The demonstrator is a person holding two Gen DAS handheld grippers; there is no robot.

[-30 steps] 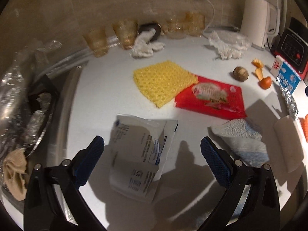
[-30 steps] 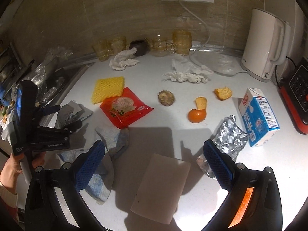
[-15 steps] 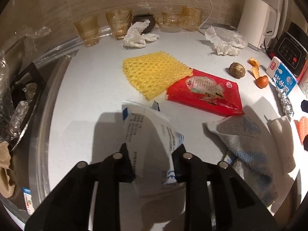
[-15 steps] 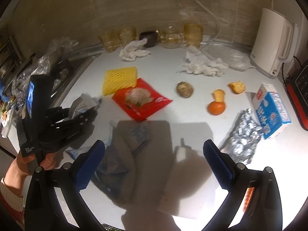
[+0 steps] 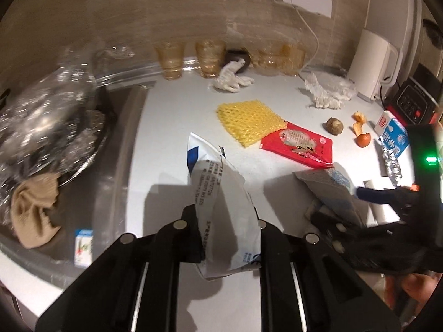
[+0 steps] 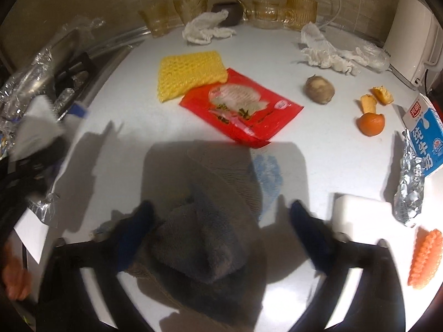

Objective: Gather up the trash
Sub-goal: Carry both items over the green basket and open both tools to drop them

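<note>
Mesh pad [image 6: 188, 73] lay left of and against snack packet [image 6: 241, 108], cloth [image 6: 210, 221] before both, peeled fruit [image 6: 371, 123] and milk carton [image 6: 423, 141] at right, glasses [image 6: 191, 8] behind along wall, sink [image 5: 83, 166] at left

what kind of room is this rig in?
Most likely a home kitchen: a white counter beside a steel sink, an electric kettle by the wall, and amber drinking glasses lined up along the tiled backsplash.
</note>
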